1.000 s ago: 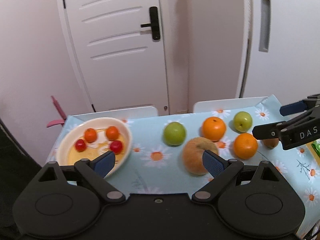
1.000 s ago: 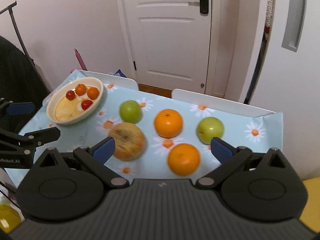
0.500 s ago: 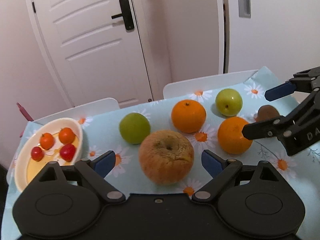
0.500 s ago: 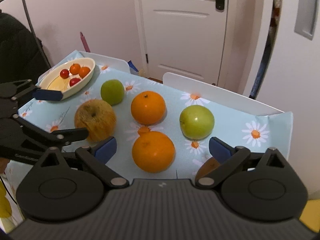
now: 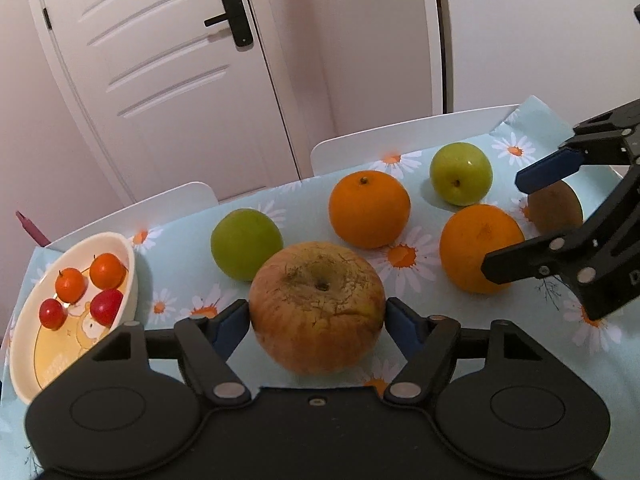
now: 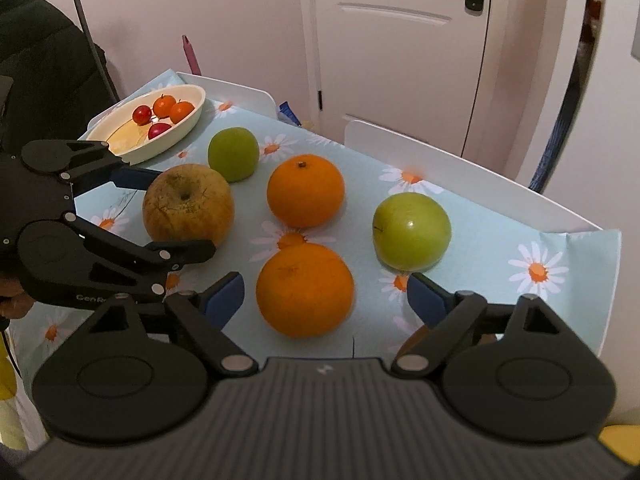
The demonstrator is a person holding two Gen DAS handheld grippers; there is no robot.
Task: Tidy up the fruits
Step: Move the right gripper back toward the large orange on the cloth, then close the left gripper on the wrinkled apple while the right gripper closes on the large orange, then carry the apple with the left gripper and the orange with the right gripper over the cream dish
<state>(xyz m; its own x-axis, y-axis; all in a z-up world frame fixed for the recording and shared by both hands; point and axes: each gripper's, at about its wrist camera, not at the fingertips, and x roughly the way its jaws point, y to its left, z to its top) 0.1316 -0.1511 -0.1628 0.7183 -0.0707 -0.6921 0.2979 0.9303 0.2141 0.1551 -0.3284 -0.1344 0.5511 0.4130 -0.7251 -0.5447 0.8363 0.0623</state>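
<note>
Russet apple (image 5: 316, 306) sits dead centre in the left gripper (image 5: 316, 320), jaws closing on its sides, pads about touching; it's on the tabletop (image 5: 400, 276). Right gripper (image 6: 326, 296) is spread wide around the near orange (image 6: 305, 290), not gripping

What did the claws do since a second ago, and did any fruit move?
Both claws came down closer to the table. The left claw moved in around the big brownish apple and is closing, its blue pads right at the apple's sides. The right claw dropped around the near orange, open, not touching it. The fruits and the bowl stayed put.
</note>
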